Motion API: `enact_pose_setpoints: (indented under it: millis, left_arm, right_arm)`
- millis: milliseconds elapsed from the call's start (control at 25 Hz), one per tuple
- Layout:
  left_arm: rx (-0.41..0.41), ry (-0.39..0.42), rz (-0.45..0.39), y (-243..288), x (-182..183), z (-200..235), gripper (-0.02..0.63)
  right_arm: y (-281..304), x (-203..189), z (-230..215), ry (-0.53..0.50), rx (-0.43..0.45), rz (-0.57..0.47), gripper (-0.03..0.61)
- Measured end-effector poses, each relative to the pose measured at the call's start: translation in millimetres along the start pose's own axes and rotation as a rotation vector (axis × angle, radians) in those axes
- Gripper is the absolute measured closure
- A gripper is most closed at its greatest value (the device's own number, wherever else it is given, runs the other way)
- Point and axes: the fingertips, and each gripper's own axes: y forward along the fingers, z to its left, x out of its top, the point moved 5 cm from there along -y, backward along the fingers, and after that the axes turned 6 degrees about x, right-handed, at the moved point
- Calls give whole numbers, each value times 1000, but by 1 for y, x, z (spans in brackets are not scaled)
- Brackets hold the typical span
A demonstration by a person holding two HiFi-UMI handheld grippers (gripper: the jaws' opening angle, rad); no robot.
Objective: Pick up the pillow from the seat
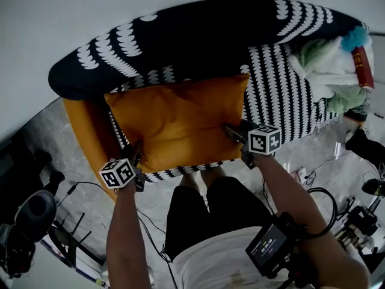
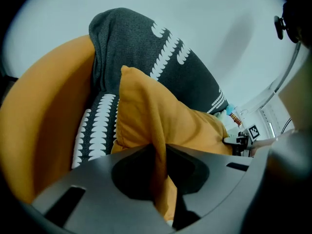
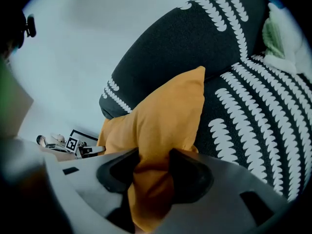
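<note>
Pinched shut with the left gripper (image 2: 157,152): jaws narrow, a thin fold of the orange pillow (image 1: 177,122) squeezed flat between the pads. Clamped too with the right gripper (image 3: 154,155), jaws set somewhat wider around a thicker bunch of the same orange fabric, cloth bulging out below the grip. Held at the front edge of the sofa (image 1: 283,71), both of them, left gripper toward the sofa's left end and right gripper near its middle, each with its marker cube (image 1: 117,172) turned upward in the head view.

Lying over the sofa's seat cushion, that pillow, lower edge along the front of the seat and upper edge reaching the backrest; one upper corner standing up as a point in both gripper views. Whether clear of the cushion or pressed on it, hard to tell.

Covered in black fabric with rows of white scallops, seat and backrest alike. Wrapped at the sofa's left end by a plain orange side panel (image 1: 84,131). Heaped at the sofa's right end: pale green and white cloth (image 1: 328,65), a red book-like thing (image 1: 363,68) and a tuft of teal (image 1: 355,38) at the top. Standing just in front of the sofa on the grey floor (image 1: 90,203), bare legs and black shorts (image 1: 210,209); farther out from the sofa's front, a small screen device (image 1: 271,248) strapped to the right forearm.
</note>
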Motion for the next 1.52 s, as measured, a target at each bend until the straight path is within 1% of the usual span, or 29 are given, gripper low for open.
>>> enact_pose_setpoints:
  millis: [80,240,360,480,640,800,1000,1120,1360,1520]
  left_arm:
    - [-11,7,-15,1,-1,-11,557]
    - [-36,33,-55,-12,-7,-23,581]
    - [-54,67,-70,-17,-18,-35,591]
    - [-74,77,-94,-25,-27,-43,594]
    - [-89,85,-124,-48,-37,-44,594]
    - [-101,112,-151,-74,-42,-50,594]
    - [-98,163,-180,-108,-43,-59,594]
    - [-105,183,-209,-123,-38,-67,594]
    - [-109,183,-226,-168,-57,-73,594]
    - [-125,193,-245,-189,-56,-76,592]
  right_arm:
    - [-9,-1,-6,-1,-1,-19,382]
    - [-26,-8,1,-41,-9,-59,396]
    - [-43,-16,4,-69,-18,-93,399]
    - [-58,-24,10,-89,-30,-118,400]
    - [-71,-36,29,-111,-38,-143,400]
    - [-85,-49,47,-121,-32,-168,400]
    - [-102,-61,69,-127,-24,-203,400]
    - [-114,-60,83,-138,-22,-238,400]
    - [-141,-84,117,-144,-25,-254,396]
    - [-154,-86,138,-166,-29,-278,391]
